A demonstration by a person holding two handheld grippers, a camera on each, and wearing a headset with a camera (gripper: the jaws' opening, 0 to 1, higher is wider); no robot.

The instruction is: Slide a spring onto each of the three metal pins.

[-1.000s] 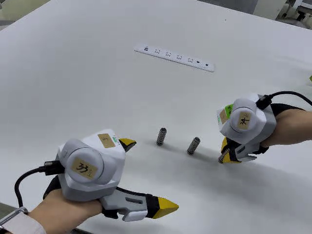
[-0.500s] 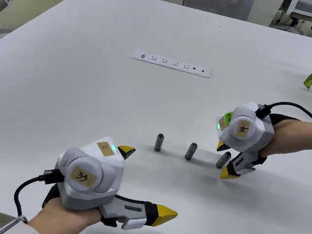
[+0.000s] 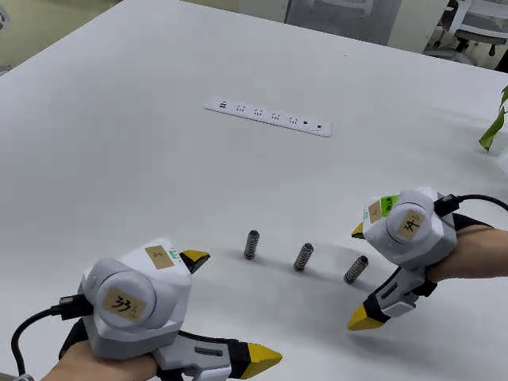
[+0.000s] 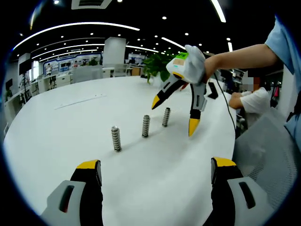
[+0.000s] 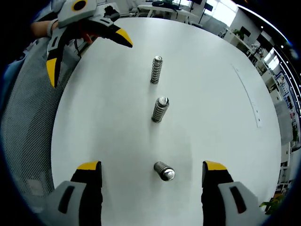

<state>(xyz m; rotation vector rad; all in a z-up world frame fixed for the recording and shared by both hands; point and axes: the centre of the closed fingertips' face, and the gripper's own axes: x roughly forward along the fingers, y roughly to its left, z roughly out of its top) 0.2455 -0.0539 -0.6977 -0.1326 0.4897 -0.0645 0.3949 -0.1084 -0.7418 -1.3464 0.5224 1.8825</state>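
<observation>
Three metal pins stand in a row on the white table (image 3: 119,159), each with a grey coil spring on it: a left spring (image 3: 252,244), a middle spring (image 3: 303,256) and a right spring (image 3: 355,270). My right gripper (image 3: 358,275) is open, its yellow-tipped jaws spread either side of the right spring (image 5: 164,171) without touching it. In the right gripper view the other two springs (image 5: 160,109) (image 5: 156,69) line up beyond it. My left gripper (image 3: 230,308) is open and holds nothing, short of the left spring (image 4: 115,138).
A white power strip (image 3: 266,117) lies farther back on the table. Green plant leaves (image 3: 494,127) poke in at the right edge. A seated person (image 4: 254,99) is beyond the table, and a mesh chair (image 5: 23,141) stands by its near edge.
My right gripper was shut on the right spring a second ago; it has opened, let go and drawn back a little. The left gripper has kept its place.
</observation>
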